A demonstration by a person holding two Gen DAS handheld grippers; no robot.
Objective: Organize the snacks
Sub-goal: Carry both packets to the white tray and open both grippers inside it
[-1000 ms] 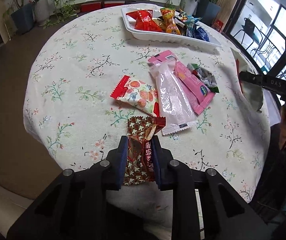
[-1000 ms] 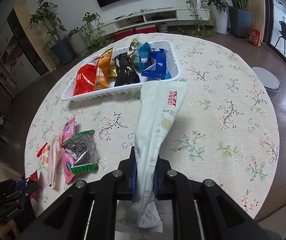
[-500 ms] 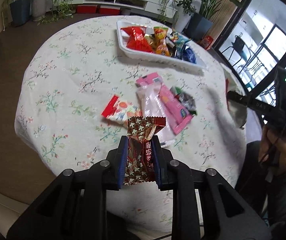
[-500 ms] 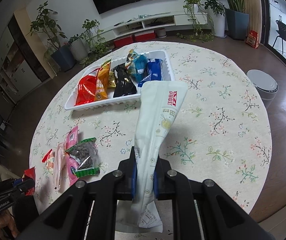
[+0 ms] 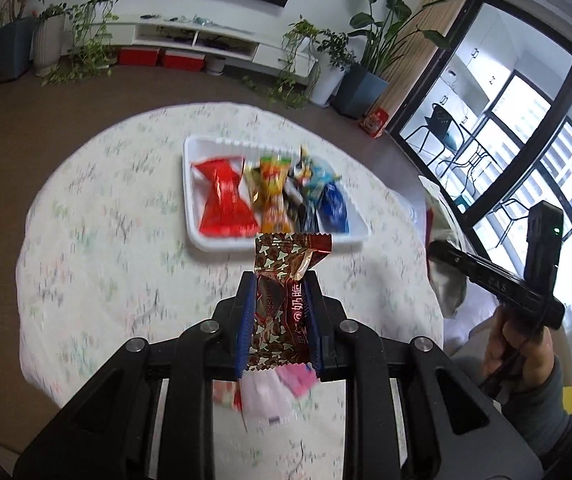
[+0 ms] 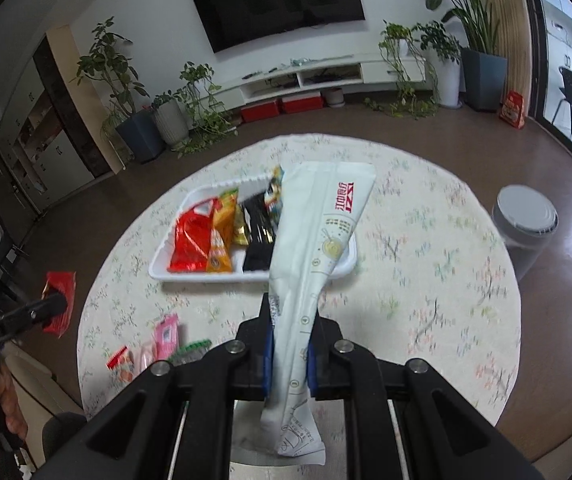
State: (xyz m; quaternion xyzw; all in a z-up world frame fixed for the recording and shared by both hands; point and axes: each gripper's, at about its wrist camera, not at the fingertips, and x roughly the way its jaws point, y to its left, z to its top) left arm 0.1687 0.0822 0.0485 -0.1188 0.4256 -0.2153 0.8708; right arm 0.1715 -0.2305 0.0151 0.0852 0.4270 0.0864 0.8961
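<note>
L gripper (image 5: 279, 292) is pinched on a brown foil candy packet w/ white mushroom print (image 5: 282, 308), held upright at lower centre of the left wrist view. R gripper (image 6: 289, 340) is clamped on a long white plastic snack pouch w/ red lettering (image 6: 318, 252), which runs from bottom centre up to frame centre. Both packets are held clear of the round table w/ floral cloth (image 6: 426, 280).

Step in hand, judged: both packets are being carried to the white rectangular plastic tray (image 5: 192, 216), centre of frame. To be done well: grips kept tight until over the tray; each packet let go low over a bare patch. Free space is seen at tray's left end in the left wrist view, so the brown packet is best put there. The long pouch is best laid along the tray, not across, or an end may hang over the rim.

Counts: 2 grippers, 2 held packets, 1 tray. Approx 5 packets in tray (red, orange, black, teal, blue); blur, so not exact. Approx 4 loose packets (image 6: 154, 344) on the cloth, lower left of right wrist view.
</note>
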